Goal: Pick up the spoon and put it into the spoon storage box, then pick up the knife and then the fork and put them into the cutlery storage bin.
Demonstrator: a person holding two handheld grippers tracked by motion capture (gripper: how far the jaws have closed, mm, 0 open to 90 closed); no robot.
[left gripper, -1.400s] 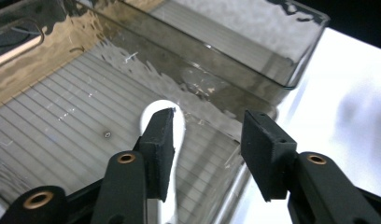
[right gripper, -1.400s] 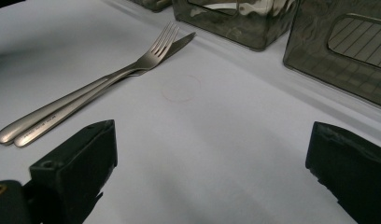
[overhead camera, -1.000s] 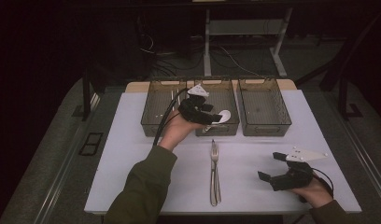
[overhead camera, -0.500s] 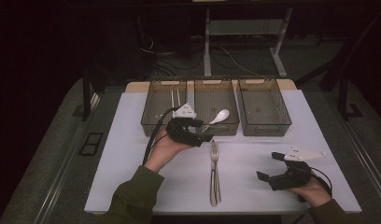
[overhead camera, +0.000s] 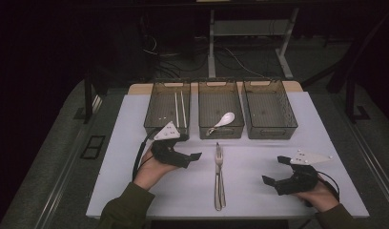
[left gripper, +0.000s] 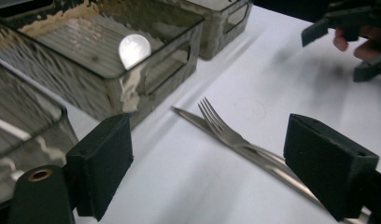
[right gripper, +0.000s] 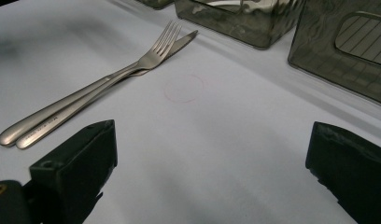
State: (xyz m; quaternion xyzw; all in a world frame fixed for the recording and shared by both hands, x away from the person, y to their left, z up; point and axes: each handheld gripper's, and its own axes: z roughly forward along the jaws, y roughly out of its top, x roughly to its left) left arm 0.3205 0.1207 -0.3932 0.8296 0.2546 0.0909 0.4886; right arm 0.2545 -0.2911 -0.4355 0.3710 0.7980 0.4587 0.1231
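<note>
High view shows you three bins in a row: the left bin (overhead camera: 167, 107) with two white sticks (overhead camera: 179, 109), the middle bin (overhead camera: 220, 109) with one white spoon (overhead camera: 223, 121), and the right bin (overhead camera: 270, 109). One fork (overhead camera: 218, 167) lies on one knife (overhead camera: 221, 183) on the white table (overhead camera: 259, 191), between your hands. Your left gripper (overhead camera: 192, 157) has just been opening; its jaws are apart and nothing is between them. Your right gripper (overhead camera: 274, 171) is wide apart too, holding nothing. Right gripper view shows a faint pink ring (right gripper: 183, 88) drawn by the fork.

Three bins (overhead camera: 270, 107), one spoon (overhead camera: 223, 120) (white), one fork (overhead camera: 219, 157), one knife (right gripper: 181, 41), two chopsticks (overhead camera: 180, 109).
</note>
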